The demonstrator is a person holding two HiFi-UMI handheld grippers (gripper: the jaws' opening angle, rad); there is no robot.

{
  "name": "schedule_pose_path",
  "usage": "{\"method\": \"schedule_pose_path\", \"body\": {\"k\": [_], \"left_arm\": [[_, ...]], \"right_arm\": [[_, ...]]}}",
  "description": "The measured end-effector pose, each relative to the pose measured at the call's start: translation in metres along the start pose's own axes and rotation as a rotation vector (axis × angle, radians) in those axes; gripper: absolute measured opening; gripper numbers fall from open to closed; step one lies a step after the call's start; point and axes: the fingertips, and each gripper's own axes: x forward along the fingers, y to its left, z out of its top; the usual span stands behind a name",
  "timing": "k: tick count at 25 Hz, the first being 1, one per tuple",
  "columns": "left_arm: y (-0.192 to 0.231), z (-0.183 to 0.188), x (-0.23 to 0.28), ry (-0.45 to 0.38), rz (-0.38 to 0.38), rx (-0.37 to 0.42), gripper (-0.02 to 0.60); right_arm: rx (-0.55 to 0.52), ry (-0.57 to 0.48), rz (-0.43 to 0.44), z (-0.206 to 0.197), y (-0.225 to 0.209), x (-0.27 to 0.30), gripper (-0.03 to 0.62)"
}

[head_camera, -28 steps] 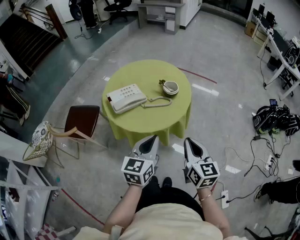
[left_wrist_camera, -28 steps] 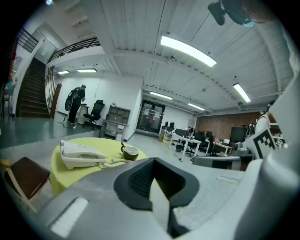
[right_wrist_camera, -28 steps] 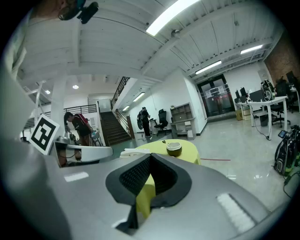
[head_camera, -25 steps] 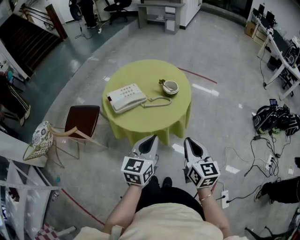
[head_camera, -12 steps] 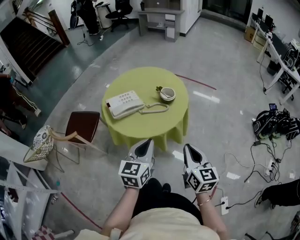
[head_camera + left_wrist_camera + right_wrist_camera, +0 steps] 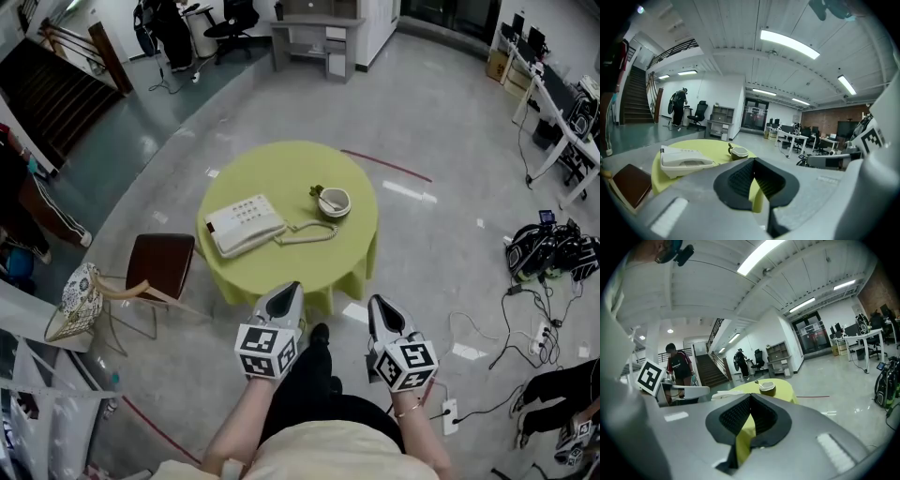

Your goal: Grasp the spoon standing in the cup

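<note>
While the person walks up to the table [image 6: 281,169], it sits lower in the head view than a second ago, and a shoe [image 6: 319,333] now shows between the tools. Left tool [image 6: 290,292] and right tool [image 6: 379,305] have their jaws together and empty, well short of the table. The cup [image 6: 336,202] stands on its right part with the spoon [image 6: 322,195] leaning inside. Judgement: approach only; opening and reaching are not yet begun.
</note>
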Motion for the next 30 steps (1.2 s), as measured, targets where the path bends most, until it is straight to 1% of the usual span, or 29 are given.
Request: {"method": "schedule_pose_path", "body": {"k": [7, 11, 14, 17, 18, 19, 23, 27, 30], "left_arm": [[0.042, 0.005, 0.059, 0.037, -0.029, -0.031, 0.002], [0.066, 0.017, 0.095, 0.051, -0.043, -0.029, 0.002], [0.079, 0.024, 0.118, 0.067, -0.058, -0.03, 0.002], [0.09, 0.03, 0.14, 0.076, -0.074, -0.03, 0.003], [0.092, 0.03, 0.146, 0.08, -0.081, -0.032, 0.029], [0.095, 0.031, 0.152, 0.084, -0.087, -0.034, 0.042], [0.101, 0.036, 0.174, 0.097, -0.108, -0.04, 0.046], [0.107, 0.036, 0.189, 0.122, -0.121, -0.043, 0.083], [0.108, 0.034, 0.201, 0.136, -0.128, -0.053, 0.095]], "right_arm": [[-0.01, 0.01, -0.038, 0.018, -0.023, 0.07, -0.002], [-0.005, 0.011, -0.051, 0.029, -0.031, 0.111, -0.002], [0.003, 0.015, -0.064, 0.036, -0.037, 0.131, -0.002], [0.009, 0.019, -0.091, 0.039, -0.047, 0.146, -0.002], [0.013, 0.02, -0.102, 0.039, -0.05, 0.149, -0.002], [0.017, 0.019, -0.113, 0.039, -0.054, 0.152, -0.002], [0.029, 0.019, -0.15, 0.043, -0.067, 0.16, -0.002], [0.04, 0.035, -0.168, 0.041, -0.072, 0.166, -0.002], [0.048, 0.04, -0.176, 0.039, -0.077, 0.17, -0.002]]}}
